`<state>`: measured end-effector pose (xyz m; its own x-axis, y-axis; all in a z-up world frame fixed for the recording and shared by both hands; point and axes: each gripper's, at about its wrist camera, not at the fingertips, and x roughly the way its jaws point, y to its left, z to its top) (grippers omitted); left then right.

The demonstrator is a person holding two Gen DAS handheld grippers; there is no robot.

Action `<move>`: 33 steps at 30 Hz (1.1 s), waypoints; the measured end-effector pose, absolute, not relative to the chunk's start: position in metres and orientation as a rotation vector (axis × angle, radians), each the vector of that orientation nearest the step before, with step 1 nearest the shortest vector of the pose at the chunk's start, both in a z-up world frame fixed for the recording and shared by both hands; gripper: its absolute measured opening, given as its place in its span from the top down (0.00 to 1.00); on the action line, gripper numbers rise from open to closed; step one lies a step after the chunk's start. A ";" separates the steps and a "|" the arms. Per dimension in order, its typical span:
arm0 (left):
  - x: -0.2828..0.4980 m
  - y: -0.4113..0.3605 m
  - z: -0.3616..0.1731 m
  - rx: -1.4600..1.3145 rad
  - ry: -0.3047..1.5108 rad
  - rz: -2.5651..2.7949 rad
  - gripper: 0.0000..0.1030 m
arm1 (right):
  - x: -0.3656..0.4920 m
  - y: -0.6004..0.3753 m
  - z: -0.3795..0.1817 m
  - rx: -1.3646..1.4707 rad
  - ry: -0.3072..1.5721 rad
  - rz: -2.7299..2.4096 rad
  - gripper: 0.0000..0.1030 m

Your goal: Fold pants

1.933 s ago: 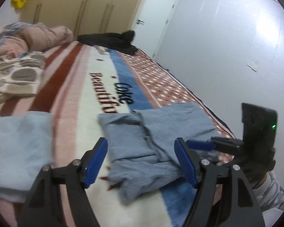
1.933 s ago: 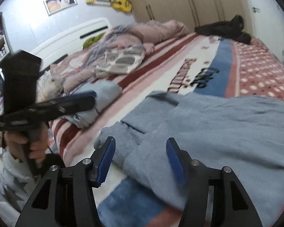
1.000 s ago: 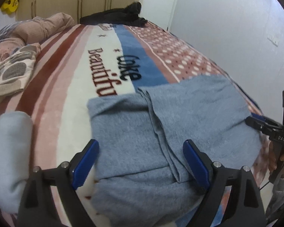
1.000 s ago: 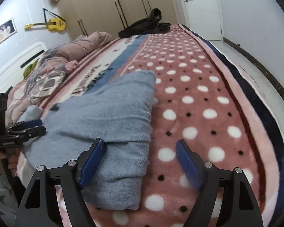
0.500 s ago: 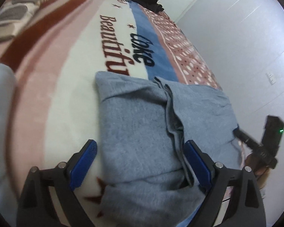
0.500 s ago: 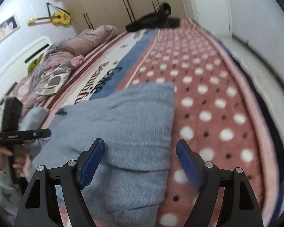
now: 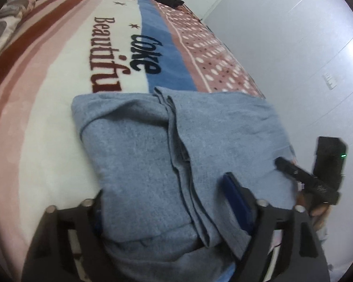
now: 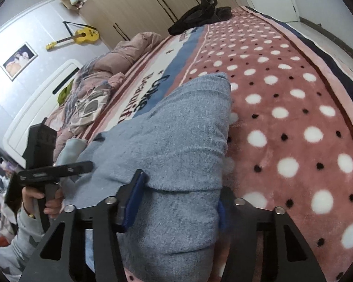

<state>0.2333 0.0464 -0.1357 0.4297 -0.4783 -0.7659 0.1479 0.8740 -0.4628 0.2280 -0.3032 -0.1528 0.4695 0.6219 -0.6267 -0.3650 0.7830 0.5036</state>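
Pants (image 7: 153, 155): matt grey-blue knitted cloth, softly napped; blanket (image 7: 58, 98) beneath the pants: plush fleece; gripper arms: matt black plastic.

pants (image 7: 176, 145): plain grey-blue
blanket (image 8: 282, 108): pink with white and black dots; a blue band, a white band with dark lettering, red and pink stripes
left claw (image 7: 167, 202): black, blue pads
right claw (image 8: 178, 202): black, blue pads
guitar (image 8: 82, 35): yellow
wardrobe (image 8: 141, 2): beige

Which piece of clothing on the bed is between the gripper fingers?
The grey-blue pants at the near edge; the black garment lies far away by the wardrobe, untouched.
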 end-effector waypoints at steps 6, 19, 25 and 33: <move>0.227 0.053 -0.124 -0.303 1.027 -0.370 0.83 | 0.224 -0.303 -0.140 0.316 0.859 0.625 0.79; 0.227 0.048 -0.120 -0.338 1.053 -0.435 0.71 | 0.210 -0.313 -0.119 0.308 0.869 0.616 0.77; 0.224 0.066 -0.147 -0.408 1.091 -0.442 0.51 | 0.219 -0.330 -0.148 0.412 0.954 0.627 0.61; 0.224 0.052 -0.150 -0.416 1.107 -0.493 0.70 | 0.220 -0.327 -0.161 0.413 0.997 0.663 0.55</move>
<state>0.2240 0.0523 -0.1502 0.3603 -0.5695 -0.7388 0.1685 0.8187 -0.5489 0.2199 -0.3273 -0.1612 0.3743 0.6793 -0.6312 -0.3200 0.7335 0.5997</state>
